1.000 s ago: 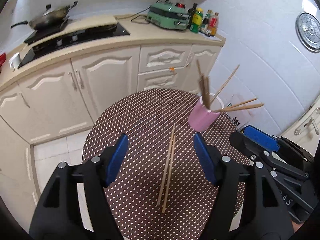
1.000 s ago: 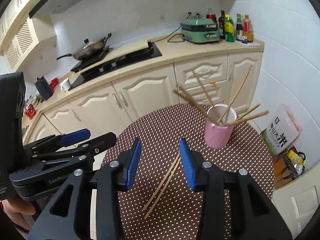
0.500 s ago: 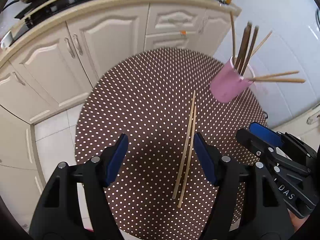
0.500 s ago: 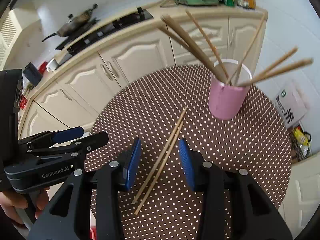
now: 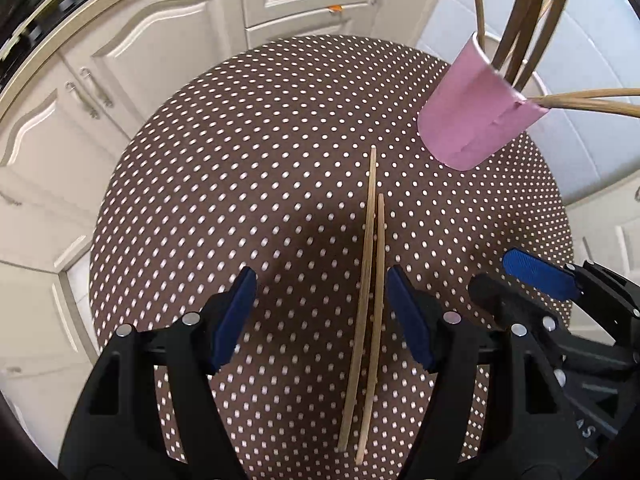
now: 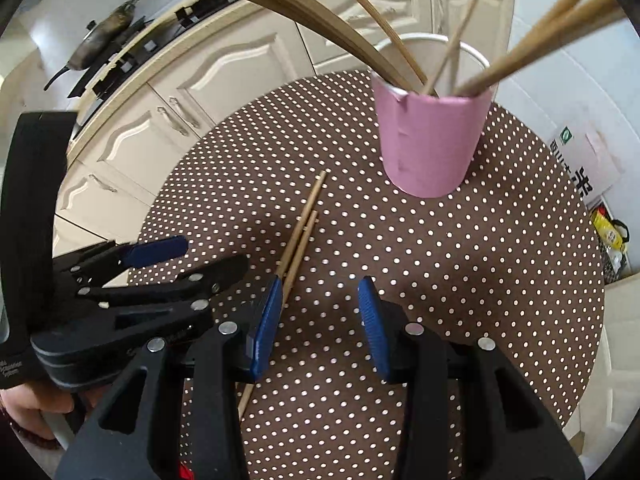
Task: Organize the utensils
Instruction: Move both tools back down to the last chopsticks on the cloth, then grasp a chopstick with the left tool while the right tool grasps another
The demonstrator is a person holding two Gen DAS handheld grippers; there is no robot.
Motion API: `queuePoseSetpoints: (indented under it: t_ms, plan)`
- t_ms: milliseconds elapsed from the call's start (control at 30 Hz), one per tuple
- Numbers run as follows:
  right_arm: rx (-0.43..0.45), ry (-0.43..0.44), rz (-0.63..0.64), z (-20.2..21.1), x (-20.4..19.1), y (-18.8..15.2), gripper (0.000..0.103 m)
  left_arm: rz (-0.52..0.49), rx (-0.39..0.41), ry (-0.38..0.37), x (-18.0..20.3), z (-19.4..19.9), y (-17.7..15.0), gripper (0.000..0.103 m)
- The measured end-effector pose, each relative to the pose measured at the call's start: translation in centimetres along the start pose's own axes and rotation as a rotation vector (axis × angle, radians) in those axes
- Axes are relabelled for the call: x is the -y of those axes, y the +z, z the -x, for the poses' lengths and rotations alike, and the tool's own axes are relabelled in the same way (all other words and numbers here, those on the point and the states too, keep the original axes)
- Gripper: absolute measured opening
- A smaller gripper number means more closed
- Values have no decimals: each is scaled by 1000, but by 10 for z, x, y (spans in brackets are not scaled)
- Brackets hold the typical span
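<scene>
Your left gripper (image 5: 322, 312) hangs released over the round brown polka-dot table (image 5: 240, 152), the two loose bamboo chopsticks (image 5: 370, 280) lying side by side between its fingers (nearer the right one). Your right gripper (image 6: 318, 316) gapes empty. Farther right stands the pink cylindrical cup (image 6: 430, 140) holding more chopsticks.

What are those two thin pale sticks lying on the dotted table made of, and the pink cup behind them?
The two pale chopsticks look like bare bamboo or wood: tan, matte. The pink cup seems paper, possibly plastic: matte wall with a visible vertical seam, white inside.
</scene>
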State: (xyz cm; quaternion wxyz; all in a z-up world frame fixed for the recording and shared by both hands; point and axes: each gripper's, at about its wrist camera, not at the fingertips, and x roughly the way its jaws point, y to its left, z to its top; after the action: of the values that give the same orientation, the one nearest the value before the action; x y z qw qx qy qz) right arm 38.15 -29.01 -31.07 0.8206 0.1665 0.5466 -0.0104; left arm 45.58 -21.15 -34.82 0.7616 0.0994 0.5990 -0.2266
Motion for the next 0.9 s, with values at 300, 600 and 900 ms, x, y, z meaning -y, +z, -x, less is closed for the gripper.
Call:
queuePoseSetpoints:
  t_ms: [300,600,900]
  plan:
    - [-45,31,-61,-14,25,11,37,-61,-64,1,11,-41,23,67]
    - [-74,55,-101,-23,42,19,38,-68,-81,26,9,-65,43,59]
    - [-100,68,-85,-33,39,30,38,-82,-67,71,6,-72,55,26]
